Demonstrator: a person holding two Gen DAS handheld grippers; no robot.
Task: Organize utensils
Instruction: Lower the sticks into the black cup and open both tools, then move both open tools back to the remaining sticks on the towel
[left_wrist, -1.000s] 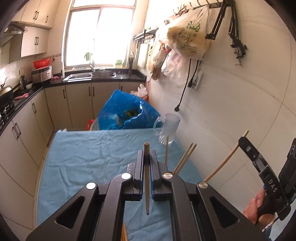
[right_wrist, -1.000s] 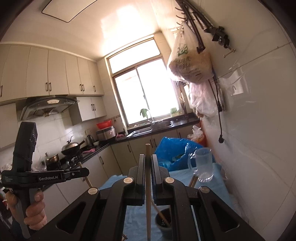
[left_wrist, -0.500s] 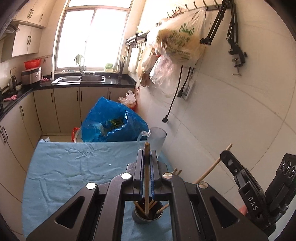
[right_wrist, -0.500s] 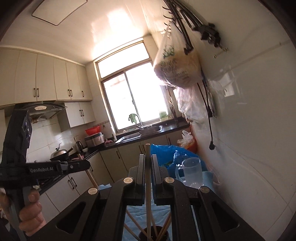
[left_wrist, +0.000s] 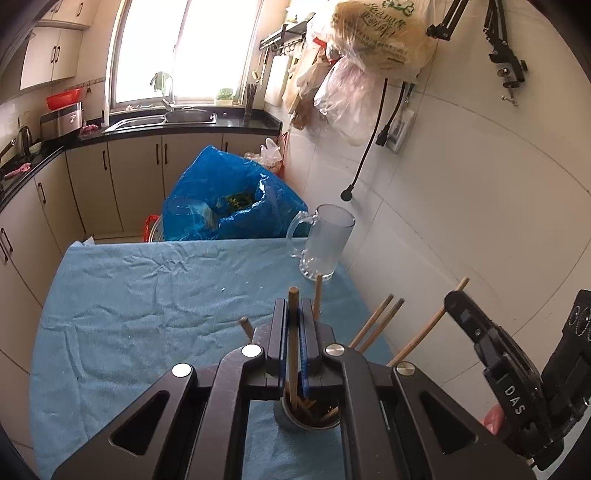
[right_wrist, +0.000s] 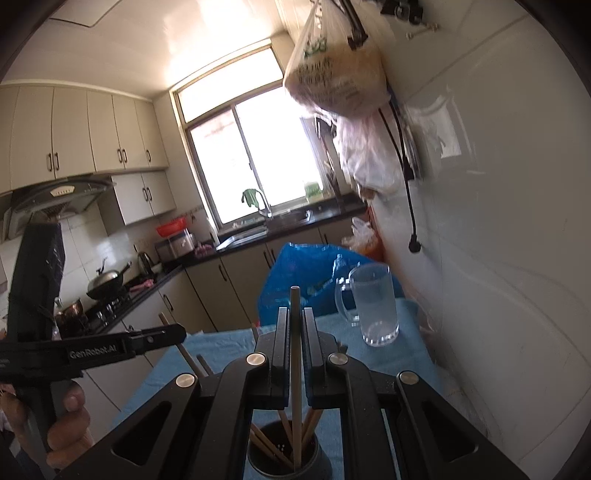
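Left wrist view: my left tongs (left_wrist: 293, 325) are clamped narrow on a single wooden chopstick (left_wrist: 293, 354), which stands upright between the pads. Its top pokes out above the tips; its lower end reaches down into the dark holder cup (left_wrist: 306, 419) directly below the tongs, on the blue cloth (left_wrist: 147, 314) that covers the tabletop. More chopsticks already sit in the cup, fanning out to the left and right of my tongs. A clear glass mug (left_wrist: 325, 243) stands ahead and a little right, near the tiled wall (left_wrist: 461, 206). A blue plastic bag (left_wrist: 229, 199) sits beyond the far edge of the tabletop. My right tongs' body (left_wrist: 506, 380) shows at the right edge, with a chopstick (left_wrist: 428, 326) sticking out past it.

Right wrist view: my right tongs (right_wrist: 294, 332) are likewise pinched on one chopstick (right_wrist: 295, 369), upright, lower end inside the holder cup (right_wrist: 282, 456) just under the tips, among the others leaning there. The glass mug (right_wrist: 373, 306) stands ahead to the right. My left tongs (right_wrist: 173, 334) reach in from the left, gripped by my hand (right_wrist: 66, 424).
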